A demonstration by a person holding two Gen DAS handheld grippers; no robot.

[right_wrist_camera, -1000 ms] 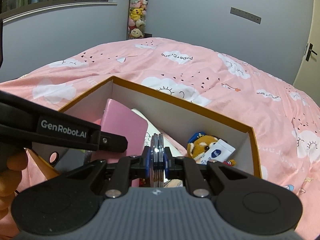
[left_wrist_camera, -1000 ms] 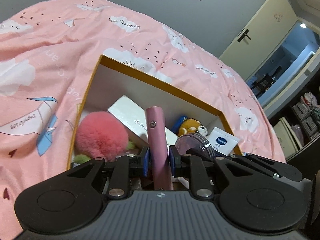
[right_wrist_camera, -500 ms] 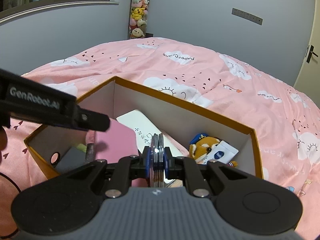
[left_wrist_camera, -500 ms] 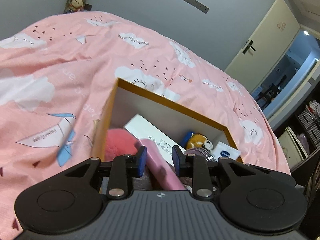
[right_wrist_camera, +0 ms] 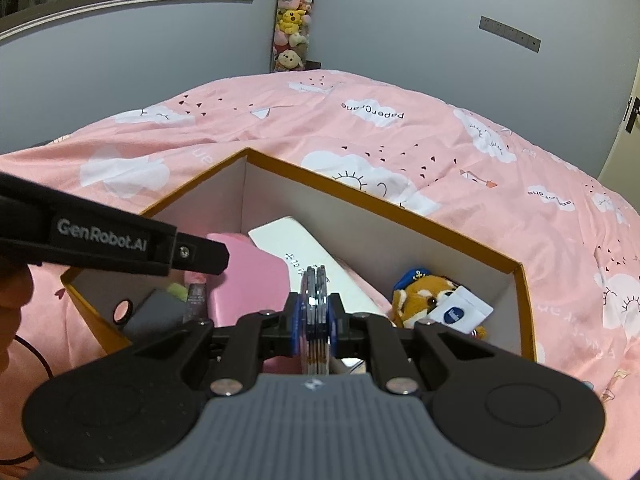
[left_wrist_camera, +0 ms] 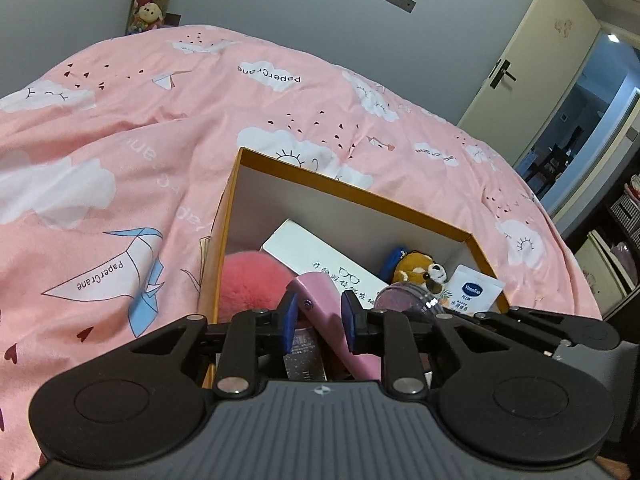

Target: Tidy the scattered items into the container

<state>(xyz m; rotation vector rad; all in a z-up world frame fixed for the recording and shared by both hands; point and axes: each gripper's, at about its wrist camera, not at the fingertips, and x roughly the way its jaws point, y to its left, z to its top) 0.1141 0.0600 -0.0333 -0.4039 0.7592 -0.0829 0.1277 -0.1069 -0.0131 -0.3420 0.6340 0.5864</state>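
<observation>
An orange-rimmed cardboard box (left_wrist_camera: 352,194) (right_wrist_camera: 384,204) with white inner walls sits on the pink bedspread. My left gripper (left_wrist_camera: 318,322) is open just above the box's near edge; a flat pink case (left_wrist_camera: 332,316) (right_wrist_camera: 248,276) lies loose in the box between its jaws. My right gripper (right_wrist_camera: 314,312) is shut on a thin round clear-edged disc (right_wrist_camera: 314,304) (left_wrist_camera: 408,298), held upright over the box. Inside are a pink fluffy ball (left_wrist_camera: 248,280), a white flat box (left_wrist_camera: 320,256) (right_wrist_camera: 304,248), a small fox plush (left_wrist_camera: 418,272) (right_wrist_camera: 424,292) and a Vaseline sachet (left_wrist_camera: 474,290) (right_wrist_camera: 456,310).
The pink cloud-print bedspread (left_wrist_camera: 120,140) (right_wrist_camera: 400,128) surrounds the box. A dark flat item (right_wrist_camera: 156,312) and a small tube (right_wrist_camera: 195,300) lie at the box's near left. A door (left_wrist_camera: 532,80) stands ajar at the right. A column of plush toys (right_wrist_camera: 292,20) stands by the far wall.
My left gripper opened and let go of the pink case, which tipped over into the box; the gripper drew back and up. My right gripper stayed shut on the disc.
</observation>
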